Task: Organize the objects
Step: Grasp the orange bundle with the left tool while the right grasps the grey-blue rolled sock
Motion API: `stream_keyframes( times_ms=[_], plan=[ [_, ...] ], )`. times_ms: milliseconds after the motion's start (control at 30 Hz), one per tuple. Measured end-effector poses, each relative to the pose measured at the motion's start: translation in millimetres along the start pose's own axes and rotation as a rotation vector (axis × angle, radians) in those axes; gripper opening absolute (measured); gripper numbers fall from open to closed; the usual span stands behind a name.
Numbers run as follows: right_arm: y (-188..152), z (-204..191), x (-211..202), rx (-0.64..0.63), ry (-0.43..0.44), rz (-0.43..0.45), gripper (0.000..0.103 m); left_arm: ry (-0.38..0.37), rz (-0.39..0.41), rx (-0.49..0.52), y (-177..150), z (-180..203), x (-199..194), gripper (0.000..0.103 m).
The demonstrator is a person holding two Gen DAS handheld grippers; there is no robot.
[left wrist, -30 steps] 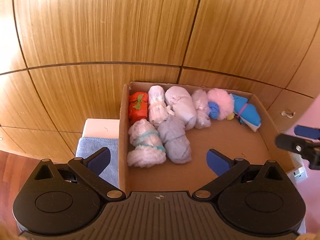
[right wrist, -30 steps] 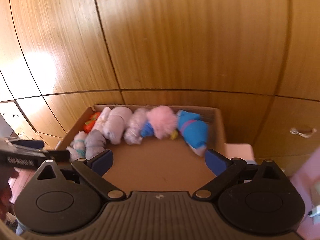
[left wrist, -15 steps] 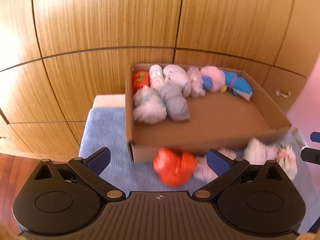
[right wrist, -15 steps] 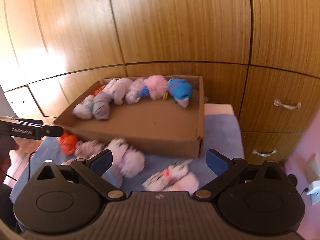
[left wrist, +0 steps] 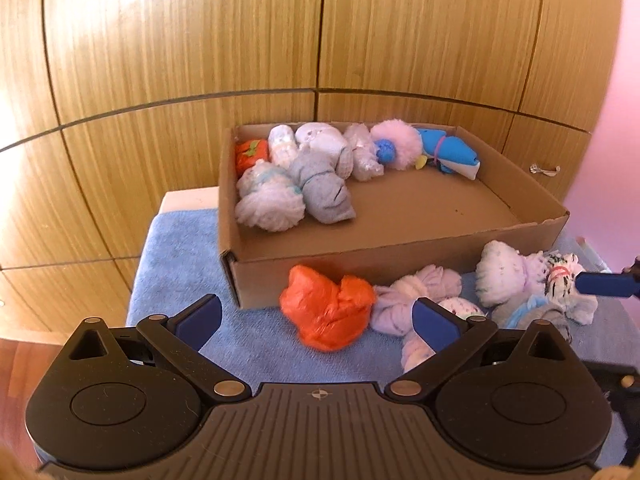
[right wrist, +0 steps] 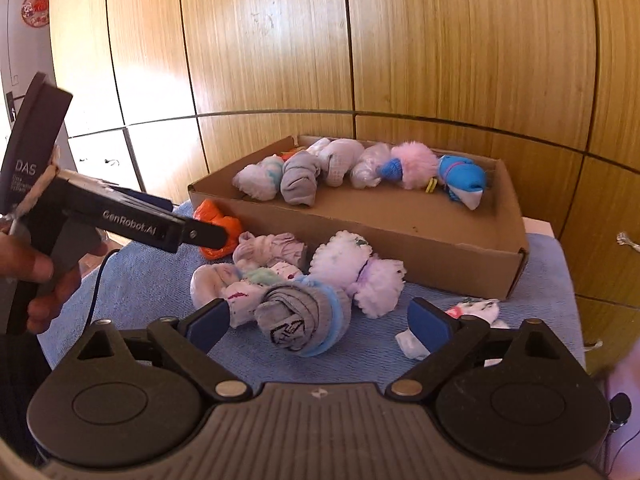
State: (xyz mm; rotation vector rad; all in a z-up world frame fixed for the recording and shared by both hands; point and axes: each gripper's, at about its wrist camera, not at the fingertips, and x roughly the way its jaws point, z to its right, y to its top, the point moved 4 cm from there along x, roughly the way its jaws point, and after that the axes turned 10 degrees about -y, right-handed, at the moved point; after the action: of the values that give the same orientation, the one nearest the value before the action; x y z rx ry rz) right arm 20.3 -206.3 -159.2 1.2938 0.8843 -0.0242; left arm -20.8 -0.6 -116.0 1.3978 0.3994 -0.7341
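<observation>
Left wrist view: my left gripper (left wrist: 316, 320) stands wide open and empty, aimed at the orange bundle (left wrist: 326, 312) lying on the blue towel (left wrist: 180, 248) just before the cardboard box (left wrist: 400, 264). I should centre this bundle between the jaws before closing. Right wrist view: my right gripper (right wrist: 318, 320), its jaws just closing slightly yet open and unloaded, frames the grey rolled sock (right wrist: 304, 320). Only this view shows the sock's printed end and the hand (right wrist: 36, 276) gripping the left tool.
</observation>
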Motion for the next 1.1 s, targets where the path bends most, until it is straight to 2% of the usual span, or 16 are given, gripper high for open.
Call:
stream_keyframes(
  times_ms=[100,200,300,333,400,533,900,967,1100],
  plan=[
    [-2,-5,6,-0.016,-0.006,-0.007,0.088,-0.007,-0.004,0.007,2,2,9,0.101],
    [-4,-9,13,-0.021,-0.003,-0.022,0.078,-0.019,-0.006,0.007,1,2,17,0.1],
    [-7,-11,21,-0.012,-0.001,-0.034,0.061,-0.037,-0.004,-0.015,0,1,23,0.099],
    [-8,-11,22,-0.006,0.0,-0.035,0.052,-0.047,-0.002,-0.022,-1,0,24,0.097],
    [-10,-12,20,0.003,0.005,-0.023,0.049,-0.063,0.009,-0.031,-4,0,24,0.092],
    [-17,-11,3,0.023,0.007,0.004,0.047,-0.103,0.03,-0.032,-5,0,18,0.075],
    [-28,-6,-27,0.062,0.008,0.01,0.047,-0.107,0.045,-0.039,-8,-3,-1,0.058],
    [-31,-7,-29,0.061,0.007,0.01,0.047,-0.11,0.036,-0.061,-9,-7,-1,0.058],
    [-35,-6,-25,0.068,-0.005,-0.004,0.047,-0.098,0.027,-0.063,-11,-14,7,0.068]
  ],
)
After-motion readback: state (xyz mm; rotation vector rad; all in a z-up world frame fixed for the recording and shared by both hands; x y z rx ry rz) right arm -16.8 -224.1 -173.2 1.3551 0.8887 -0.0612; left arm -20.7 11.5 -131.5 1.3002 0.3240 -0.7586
